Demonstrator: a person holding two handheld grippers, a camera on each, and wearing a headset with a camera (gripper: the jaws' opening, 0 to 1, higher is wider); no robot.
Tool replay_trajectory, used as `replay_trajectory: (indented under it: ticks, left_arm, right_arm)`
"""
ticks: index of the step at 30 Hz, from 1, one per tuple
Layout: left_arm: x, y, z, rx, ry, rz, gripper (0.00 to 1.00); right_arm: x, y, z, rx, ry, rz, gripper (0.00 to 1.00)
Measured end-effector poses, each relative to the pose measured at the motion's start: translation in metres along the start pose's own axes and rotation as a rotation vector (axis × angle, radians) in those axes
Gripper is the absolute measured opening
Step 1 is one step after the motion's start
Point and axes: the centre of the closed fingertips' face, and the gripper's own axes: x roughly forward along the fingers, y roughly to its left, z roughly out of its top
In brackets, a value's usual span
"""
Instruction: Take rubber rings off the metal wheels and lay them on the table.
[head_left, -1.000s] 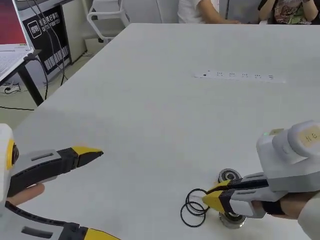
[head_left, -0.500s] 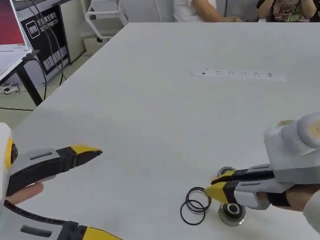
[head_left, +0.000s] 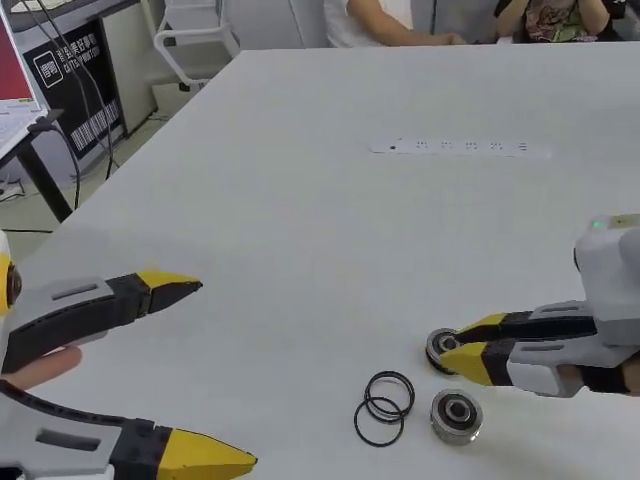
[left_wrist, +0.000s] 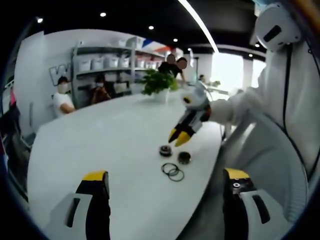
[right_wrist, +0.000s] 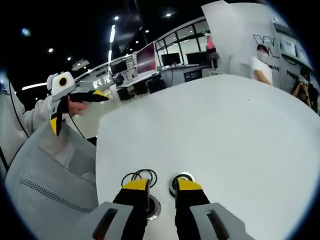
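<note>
The right tool (head_left: 452, 343), jaws a little apart and empty, points straight at the farther wheel (head_left: 435, 350) by the tabletop's (head_left: 300, 200) near edge, with the second wheel (head_left: 456, 415) and loose rings (head_left: 383, 408) just beside it and the wide-open left tool (head_left: 228, 375) well apart.

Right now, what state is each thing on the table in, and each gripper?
left gripper: open wide, empty, above the table.
right gripper: open by a narrow gap, tips at the far wheel.
rubber rings: off the wheels, flat, overlapping.
far wheel: on the table, not gripped.
near wheel: flat, beside the rings.
power strip: flat, untouched.
</note>
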Motion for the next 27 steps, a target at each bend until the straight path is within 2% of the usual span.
replay_trajectory:
  ticks: [7, 9, 13, 21, 24, 27]
  left_arm:
    - [0.007, 0.001, 0.015, 0.048, -0.002, -0.016, 0.96]
    - [0.010, 0.001, 0.016, 0.059, 0.003, -0.025, 0.96]
    - [0.015, 0.000, 0.014, 0.092, 0.037, -0.048, 0.96]
    - [0.035, 0.002, 0.038, 0.160, 0.019, -0.088, 0.95]
    - [0.045, 0.005, 0.041, 0.183, 0.037, -0.102, 0.93]
    - [0.058, 0.000, 0.050, 0.216, 0.038, -0.132, 0.93]
  right_arm:
    - [-0.012, -0.015, -0.011, 0.043, -0.005, -0.044, 0.18]
    - [-0.014, -0.018, -0.014, 0.057, -0.004, -0.055, 0.18]
    - [-0.015, -0.024, -0.022, 0.076, 0.004, -0.068, 0.18]
    - [-0.013, -0.026, -0.027, 0.105, -0.003, -0.065, 0.19]
    - [-0.013, -0.025, -0.026, 0.111, -0.011, -0.058, 0.19]
    - [-0.013, -0.027, -0.027, 0.111, -0.011, -0.063, 0.18]
